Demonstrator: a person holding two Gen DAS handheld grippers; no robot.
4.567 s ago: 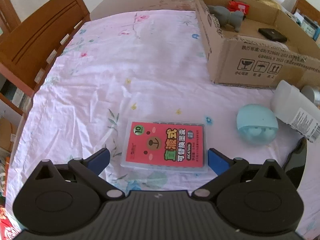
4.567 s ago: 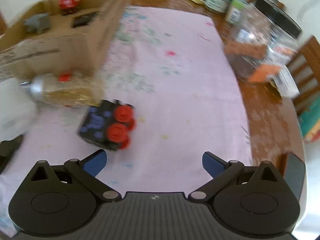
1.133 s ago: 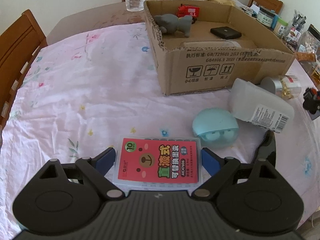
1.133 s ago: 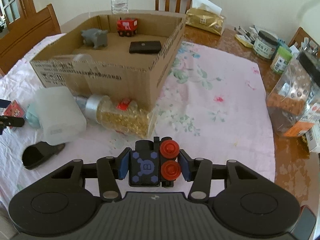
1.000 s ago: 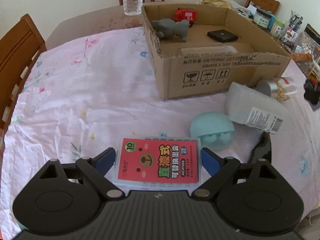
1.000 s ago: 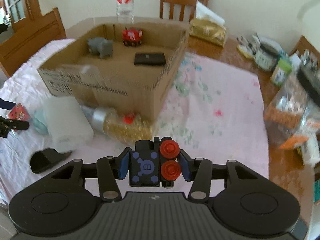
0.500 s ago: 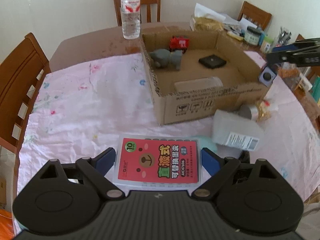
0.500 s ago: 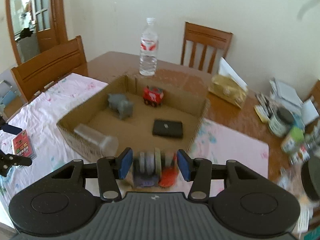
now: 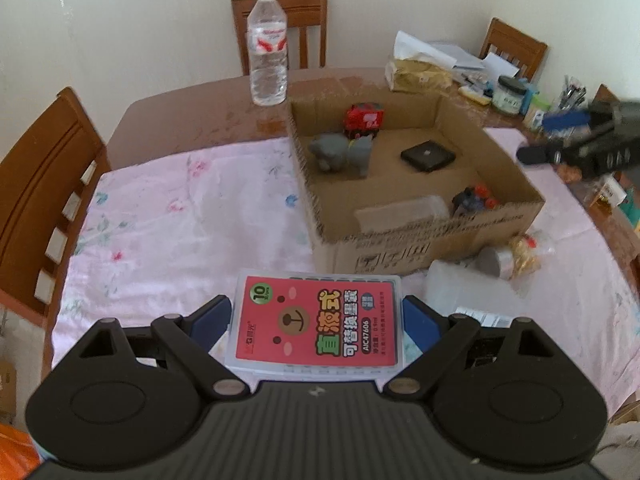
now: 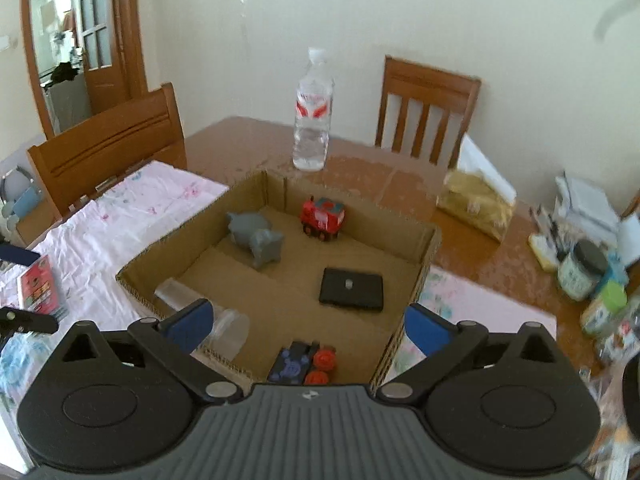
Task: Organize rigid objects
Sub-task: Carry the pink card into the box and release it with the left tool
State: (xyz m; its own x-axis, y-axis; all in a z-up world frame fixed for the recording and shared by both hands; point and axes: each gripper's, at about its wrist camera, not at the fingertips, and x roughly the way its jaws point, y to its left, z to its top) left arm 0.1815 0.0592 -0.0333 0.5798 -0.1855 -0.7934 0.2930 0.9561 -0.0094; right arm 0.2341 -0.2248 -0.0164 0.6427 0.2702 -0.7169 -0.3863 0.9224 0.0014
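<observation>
Red-labelled refill case (image 9: 317, 324) sits clamped in our left gripper (image 9: 316, 322) above the counter (image 9: 180, 216); our right gripper (image 10: 306, 326) hangs spread wide over the cardboard box (image 10: 424, 256), the black-and-red toy block (image 10: 306, 366) lying inside its near corner.

The brown wooden bench (image 9: 192, 120) carries a pink floral cloth (image 9: 192, 216) over its near part. On the cloth stands an open cardboard box (image 9: 400, 248); a water bottle (image 9: 267, 46) stands upright on bare wood just beyond it.
</observation>
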